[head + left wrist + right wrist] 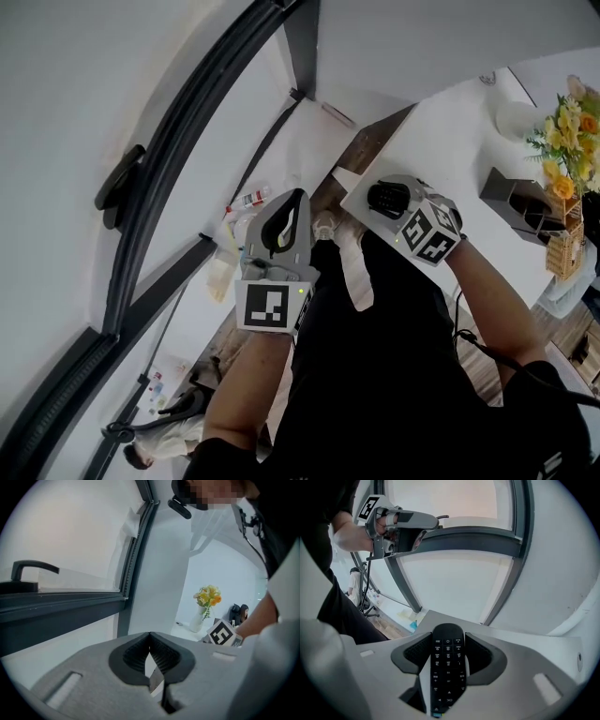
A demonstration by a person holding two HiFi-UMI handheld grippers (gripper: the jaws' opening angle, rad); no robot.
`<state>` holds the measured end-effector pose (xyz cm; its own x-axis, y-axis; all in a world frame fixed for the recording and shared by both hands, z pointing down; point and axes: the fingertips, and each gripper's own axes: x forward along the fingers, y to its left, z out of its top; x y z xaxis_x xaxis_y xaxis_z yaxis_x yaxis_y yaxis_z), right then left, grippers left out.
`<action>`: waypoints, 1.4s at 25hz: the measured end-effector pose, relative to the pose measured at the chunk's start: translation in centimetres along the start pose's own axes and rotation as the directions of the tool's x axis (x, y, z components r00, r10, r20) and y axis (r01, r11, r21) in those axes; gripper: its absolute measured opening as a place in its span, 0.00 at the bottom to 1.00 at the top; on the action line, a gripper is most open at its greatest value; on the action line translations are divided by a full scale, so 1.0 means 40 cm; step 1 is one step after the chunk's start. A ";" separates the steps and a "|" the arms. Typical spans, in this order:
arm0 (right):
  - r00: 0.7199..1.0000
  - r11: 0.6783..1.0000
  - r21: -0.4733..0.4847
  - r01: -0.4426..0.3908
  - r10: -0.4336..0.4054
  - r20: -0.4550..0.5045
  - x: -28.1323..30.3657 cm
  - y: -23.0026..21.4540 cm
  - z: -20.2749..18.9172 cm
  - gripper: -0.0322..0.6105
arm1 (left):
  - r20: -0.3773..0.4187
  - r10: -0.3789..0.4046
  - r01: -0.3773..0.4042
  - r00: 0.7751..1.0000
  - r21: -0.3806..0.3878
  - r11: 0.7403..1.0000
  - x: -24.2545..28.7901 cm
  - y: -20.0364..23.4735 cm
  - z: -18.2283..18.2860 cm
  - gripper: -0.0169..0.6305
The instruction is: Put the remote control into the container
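Observation:
The black remote control (pixel 448 667), buttons up, lies lengthwise between my right gripper's (pixel 448 638) dark pads, which press on both of its sides. It is held in the air and points toward a large window. In the head view the remote control (pixel 386 197) shows on top of that gripper, over the near corner of the white table (pixel 450 131). A dark open box (pixel 514 199) stands on the table to the right. My left gripper (pixel 150 637) is raised before the window with its jaw tips touching and nothing between them.
Yellow and orange flowers (pixel 568 139) in a white vase (pixel 196 621) stand at the table's far end, with a wicker basket (pixel 564 249) beside the dark box. A curved dark window frame (pixel 187 150) with a handle (pixel 29 566) runs on the left. Wooden floor (pixel 366 150) shows below.

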<state>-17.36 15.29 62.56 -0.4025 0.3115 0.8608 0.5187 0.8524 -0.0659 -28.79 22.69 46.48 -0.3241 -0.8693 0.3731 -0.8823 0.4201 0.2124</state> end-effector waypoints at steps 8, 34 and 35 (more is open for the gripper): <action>0.971 0.975 0.152 0.163 -0.185 0.148 -0.080 -0.043 0.008 0.40 | -0.034 -0.070 0.071 0.997 0.047 0.996 0.022 -0.046 0.019 0.03; 0.653 0.546 0.724 0.421 -0.737 0.176 -0.589 -0.116 -0.320 0.40 | -0.072 -0.516 0.514 0.854 0.273 0.813 0.208 -0.559 0.159 0.03; 0.639 0.529 0.734 0.426 -0.750 0.170 -0.610 -0.119 -0.333 0.40 | -0.073 -0.527 0.525 0.846 0.280 0.804 0.212 -0.579 0.167 0.03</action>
<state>0.04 -1.96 48.59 -0.7747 -0.3690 0.5135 -0.4504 0.8920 -0.0386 -13.38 3.83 38.72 0.2158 -0.9384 0.2697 -0.9749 -0.1917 0.1133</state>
